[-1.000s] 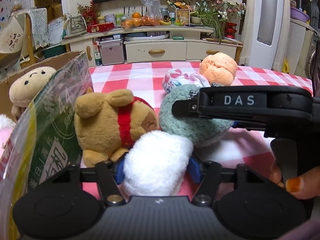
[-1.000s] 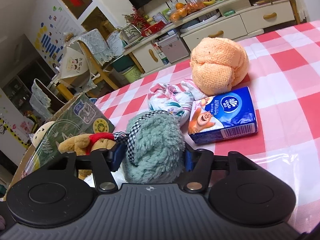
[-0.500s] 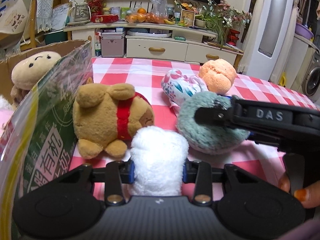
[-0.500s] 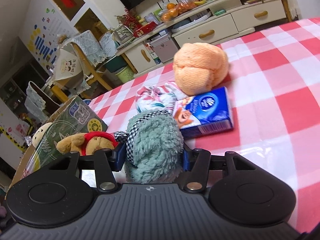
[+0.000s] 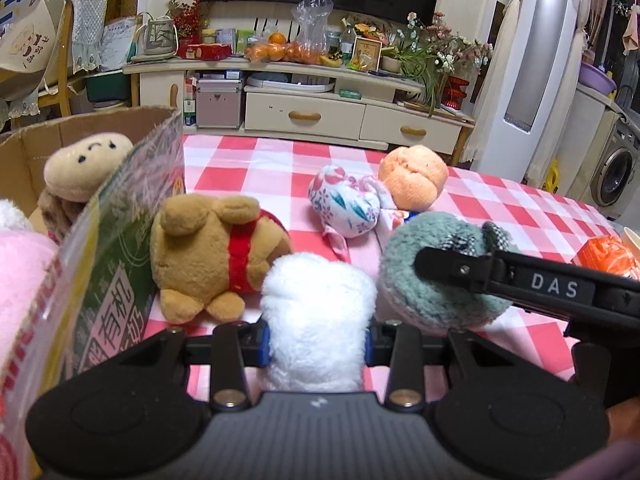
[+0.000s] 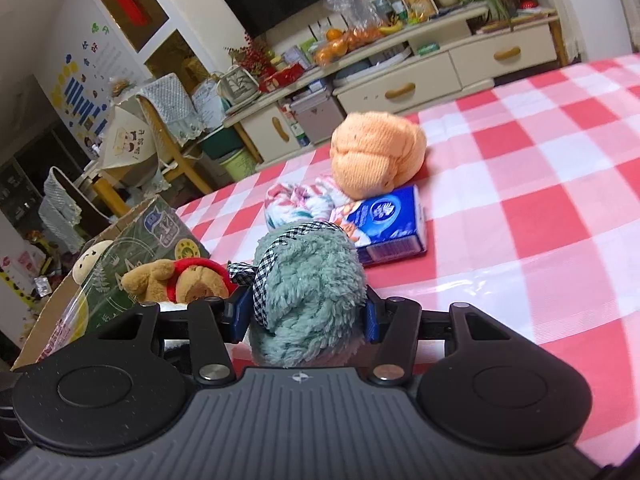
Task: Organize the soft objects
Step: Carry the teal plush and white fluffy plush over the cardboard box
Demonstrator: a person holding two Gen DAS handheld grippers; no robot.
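Left gripper (image 5: 316, 338), blue pads pressed into both flanks of a fluffy white plush toy (image 5: 318, 316), clamps it low over the bench (image 5: 256, 168), which is covered with a red-and-white checked cloth. Right gripper (image 6: 306, 314) likewise squeezes a shaggy grey-green plush toy (image 6: 310, 296) wearing a black-and-white gingham ribbon; in the left wrist view the same toy (image 5: 432, 276) sits just right of the white one, with the right gripper's black finger (image 5: 460, 266) laid across it.

Surroundings: a tan plush bear with a red collar (image 5: 212, 252) lies just left of the white toy, against the green printed wall of an open cardboard box (image 5: 120, 264). Inside the box are a beige plush with a stitched face (image 5: 86, 164) and part of a pink plush (image 5: 20, 276). Farther back on the bench lie a white floral fabric bundle (image 5: 346, 204), an orange knitted ball (image 5: 414, 178) touching it, and a blue tissue pack (image 6: 386, 220) just beside both. Behind the bench stands a cream drawer cabinet (image 5: 348, 120) loaded with oranges, plants and clutter.

Legible writing: "DAS" in white on the right gripper's finger. The box wall carries large white Chinese characters, only partly readable. The logo on the tissue pack is too blurred to read.
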